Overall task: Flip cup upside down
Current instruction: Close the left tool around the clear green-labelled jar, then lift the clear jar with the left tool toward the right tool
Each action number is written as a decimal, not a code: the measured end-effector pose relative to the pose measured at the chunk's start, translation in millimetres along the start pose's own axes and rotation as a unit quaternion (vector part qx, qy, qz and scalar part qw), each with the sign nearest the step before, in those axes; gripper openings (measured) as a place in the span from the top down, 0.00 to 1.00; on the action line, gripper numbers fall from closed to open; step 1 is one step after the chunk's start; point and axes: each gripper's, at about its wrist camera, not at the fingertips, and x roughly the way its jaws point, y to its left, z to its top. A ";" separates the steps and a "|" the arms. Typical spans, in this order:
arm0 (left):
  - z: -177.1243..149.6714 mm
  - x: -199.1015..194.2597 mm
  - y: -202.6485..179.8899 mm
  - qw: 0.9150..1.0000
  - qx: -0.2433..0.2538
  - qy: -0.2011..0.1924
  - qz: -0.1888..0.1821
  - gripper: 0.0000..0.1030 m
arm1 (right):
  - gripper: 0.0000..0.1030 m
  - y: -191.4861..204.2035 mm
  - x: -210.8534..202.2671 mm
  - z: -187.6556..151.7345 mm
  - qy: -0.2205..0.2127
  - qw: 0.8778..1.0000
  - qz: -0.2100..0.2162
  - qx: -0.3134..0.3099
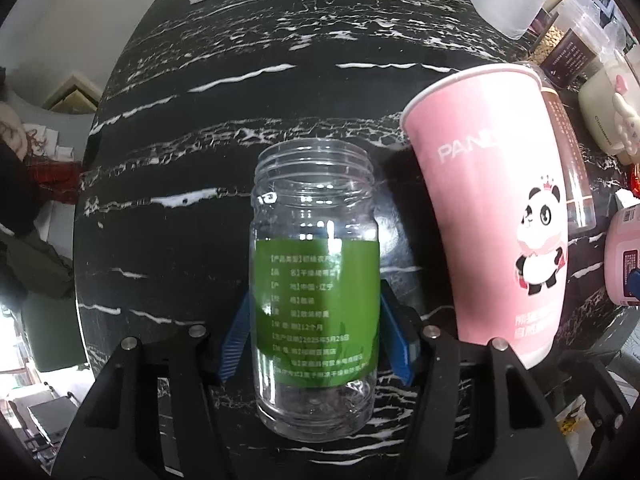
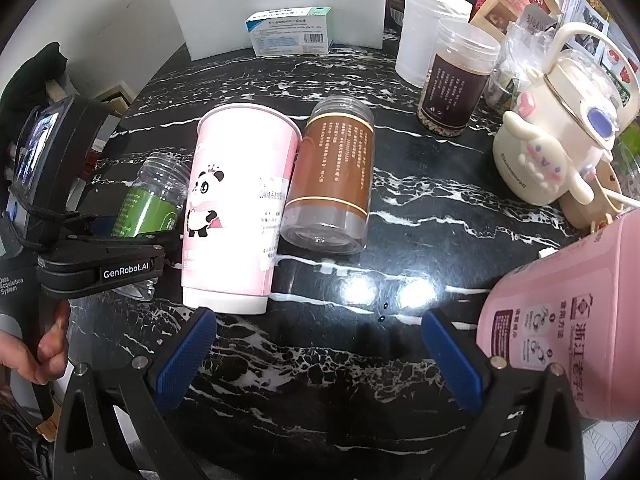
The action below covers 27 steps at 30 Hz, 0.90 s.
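Note:
A clear plastic jar with a green label [image 1: 316, 280] stands upright, mouth up, on the black marble table [image 1: 240, 120]. My left gripper [image 1: 314, 340] is shut on the jar's lower half, one blue pad on each side. The jar also shows in the right wrist view [image 2: 148, 204], behind the left gripper [image 2: 100, 268]. A pink panda paper cup [image 1: 500, 208] stands upright just right of the jar; it also shows in the right wrist view [image 2: 236, 208]. My right gripper [image 2: 320, 352] is open and empty above the table's near part.
A brown-labelled clear jar [image 2: 332, 176] stands right of the pink cup. A pink canister [image 2: 568, 320] is by my right finger. A cream kettle [image 2: 560, 132], a dark-labelled jar [image 2: 456, 84], a white tub [image 2: 424, 36] and a medicine box [image 2: 292, 32] are at the back.

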 end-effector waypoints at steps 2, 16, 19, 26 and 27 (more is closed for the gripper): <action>-2.9 -1.1 4.2 1.000 -0.009 0.004 -0.006 0.45 | 0.01 1.1 -2.2 -1.1 -0.001 1.000 0.001 -0.001; -53.9 -21.5 11.9 0.999 -0.046 0.022 -0.009 0.45 | 0.01 7.6 -18.6 -23.0 -0.008 1.000 0.008 -0.013; -70.5 -29.4 5.5 0.999 -0.047 0.017 -0.012 0.45 | 0.01 8.2 -18.5 -30.2 -0.007 1.000 0.008 -0.018; -96.2 -24.0 -1.4 0.998 -0.056 0.020 -0.027 0.45 | 0.01 7.9 -13.7 -49.6 0.005 1.000 0.008 -0.026; -99.9 -23.6 -3.9 0.998 -0.056 0.020 -0.029 0.45 | 0.01 7.3 -12.6 -52.6 0.008 1.000 0.007 -0.027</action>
